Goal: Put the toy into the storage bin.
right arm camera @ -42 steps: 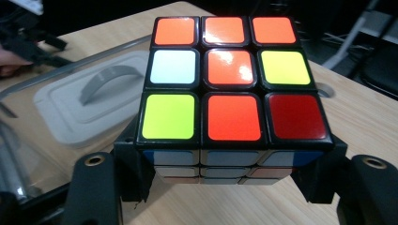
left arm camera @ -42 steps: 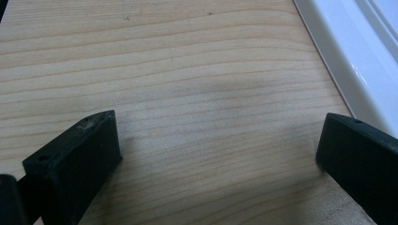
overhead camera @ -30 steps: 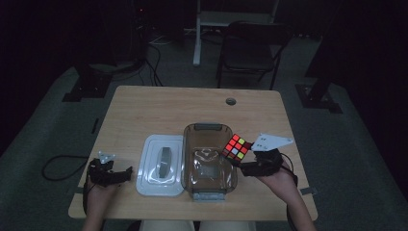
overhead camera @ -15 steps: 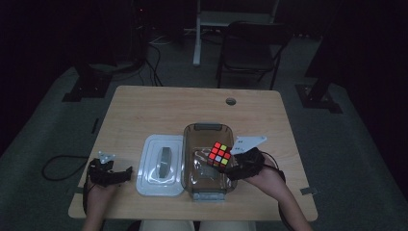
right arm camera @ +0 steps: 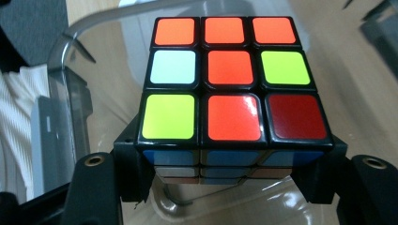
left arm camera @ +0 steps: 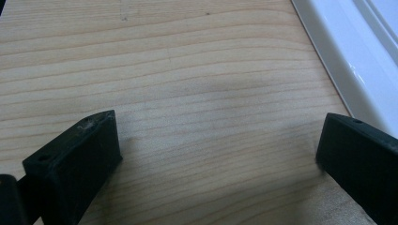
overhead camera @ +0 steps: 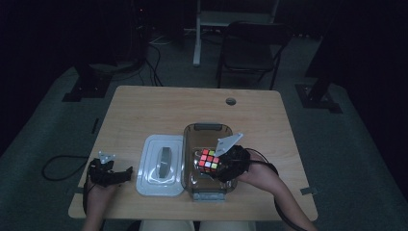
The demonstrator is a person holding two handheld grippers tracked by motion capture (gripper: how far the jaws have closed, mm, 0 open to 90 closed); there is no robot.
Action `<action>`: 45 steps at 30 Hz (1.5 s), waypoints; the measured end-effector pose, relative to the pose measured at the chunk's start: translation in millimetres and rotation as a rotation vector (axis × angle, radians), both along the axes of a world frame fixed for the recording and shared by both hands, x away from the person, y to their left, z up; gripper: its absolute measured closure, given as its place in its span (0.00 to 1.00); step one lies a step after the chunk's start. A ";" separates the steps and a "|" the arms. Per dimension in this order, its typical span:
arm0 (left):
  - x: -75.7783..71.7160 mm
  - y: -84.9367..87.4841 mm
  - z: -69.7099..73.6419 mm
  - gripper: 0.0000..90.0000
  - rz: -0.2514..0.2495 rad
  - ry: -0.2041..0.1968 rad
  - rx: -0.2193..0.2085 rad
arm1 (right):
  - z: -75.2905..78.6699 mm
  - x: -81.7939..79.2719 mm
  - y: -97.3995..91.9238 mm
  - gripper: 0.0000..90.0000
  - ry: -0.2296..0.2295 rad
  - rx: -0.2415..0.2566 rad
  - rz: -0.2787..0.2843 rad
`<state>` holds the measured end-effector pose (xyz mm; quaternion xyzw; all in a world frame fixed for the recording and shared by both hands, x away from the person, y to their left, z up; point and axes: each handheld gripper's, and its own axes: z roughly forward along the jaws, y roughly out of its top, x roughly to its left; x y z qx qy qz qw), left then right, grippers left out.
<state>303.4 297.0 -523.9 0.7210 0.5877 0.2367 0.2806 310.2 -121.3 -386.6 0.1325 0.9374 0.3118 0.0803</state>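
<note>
My right tongs clamp the cube just over the open box; I should lower it level, clear of the walls, before letting go. Left tongs rest open on the surface. The box floor under the cube is hard to see.

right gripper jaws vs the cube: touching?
Touching. The right gripper view shows the right gripper with a black jaw pressed flat against each side of the puzzle cube, no gap, holding it over the clear container.
</note>
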 end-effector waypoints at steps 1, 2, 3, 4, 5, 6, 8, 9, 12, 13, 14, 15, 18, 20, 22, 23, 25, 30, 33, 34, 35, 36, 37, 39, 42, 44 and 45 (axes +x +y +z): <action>0.0 0.0 0.0 0.01 0.000 0.000 0.000 | -0.7 0.5 2.3 0.38 0.004 -0.017 0.009; 0.0 0.0 0.0 0.01 0.000 0.000 0.000 | -1.7 1.0 4.5 0.38 0.003 -0.035 0.017; 0.0 0.0 0.0 0.01 -0.001 0.000 0.000 | -3.1 1.7 6.9 0.38 0.005 -0.052 0.022; 0.0 0.0 0.0 0.01 0.000 0.000 0.000 | -4.6 2.4 9.5 0.38 0.008 -0.069 0.029; 0.0 0.0 0.0 0.01 0.000 0.000 0.000 | -6.4 3.5 12.8 0.38 0.013 -0.095 0.038; 0.0 0.0 0.0 0.01 0.000 0.000 0.000 | -8.1 4.1 15.6 0.38 0.014 -0.115 0.044; 0.0 0.0 0.0 0.01 0.000 0.000 0.000 | -11.8 6.1 21.1 0.38 0.028 -0.155 0.061; 0.0 0.0 0.0 0.01 -0.001 0.000 0.000 | -13.3 6.7 23.3 0.38 0.038 -0.173 0.067; 0.0 0.0 -0.1 0.01 -0.002 -0.001 -0.001 | -19.0 9.1 31.7 0.38 0.058 -0.233 0.088; 0.0 0.0 -0.1 0.01 -0.002 -0.001 -0.001 | -21.1 9.3 35.1 0.38 0.051 -0.260 0.096; 0.0 0.0 -0.1 0.01 -0.002 -0.001 -0.001 | -22.1 9.5 37.1 0.38 0.051 -0.276 0.100; 0.0 -0.1 -0.1 0.01 -0.002 -0.001 -0.002 | -23.7 9.7 39.7 0.38 0.050 -0.293 0.106; 0.0 -0.2 -0.1 0.01 -0.006 -0.002 -0.001 | -28.1 10.5 47.1 0.38 0.048 -0.353 0.128; 0.0 -0.2 -0.1 0.01 -0.006 -0.002 -0.001 | -30.8 11.7 51.9 0.38 0.052 -0.385 0.137; 0.0 -0.2 -0.1 0.01 -0.006 -0.001 -0.001 | -33.3 13.3 56.8 0.38 0.055 -0.416 0.147; 0.0 -0.2 -0.1 0.01 -0.006 -0.001 -0.001 | -34.0 13.5 58.4 0.38 0.051 -0.428 0.147; 0.0 -0.2 -0.1 0.01 -0.006 -0.002 -0.001 | -34.8 13.7 60.5 0.38 0.047 -0.444 0.148; 0.0 -0.2 -0.1 0.01 -0.007 -0.001 -0.001 | -41.7 16.2 67.8 0.38 0.053 -0.492 0.155; 0.0 -0.2 -0.1 0.01 -0.006 -0.001 -0.002 | -43.4 16.8 70.5 0.38 0.061 -0.527 0.144; 0.0 -0.2 -0.1 0.01 -0.006 -0.001 -0.001 | -43.8 16.7 71.8 0.38 0.057 -0.528 0.144; 0.0 -0.2 -0.1 0.01 -0.006 -0.002 -0.001 | -43.9 16.8 72.7 0.38 0.063 -0.534 0.146; 0.0 -0.2 -0.1 0.01 -0.006 -0.002 -0.001 | -44.4 16.1 73.7 0.38 0.063 -0.540 0.152; 0.0 -0.2 -0.1 0.01 -0.006 -0.002 -0.001 | -44.9 15.9 74.4 0.38 0.063 -0.547 0.156; 0.0 -0.2 -0.2 0.01 -0.006 -0.002 -0.001 | -47.4 15.2 76.2 0.38 0.074 -0.569 0.162; 0.0 -0.2 -0.2 0.01 -0.006 -0.002 -0.001 | -51.2 15.7 77.7 0.38 0.076 -0.591 0.155; 0.0 -0.2 -0.2 0.01 -0.006 -0.002 -0.001 | -52.0 15.7 78.0 0.38 0.076 -0.594 0.158; 0.0 -0.2 -0.2 0.01 -0.006 -0.002 -0.001 | -53.3 15.2 78.9 0.38 0.088 -0.598 0.165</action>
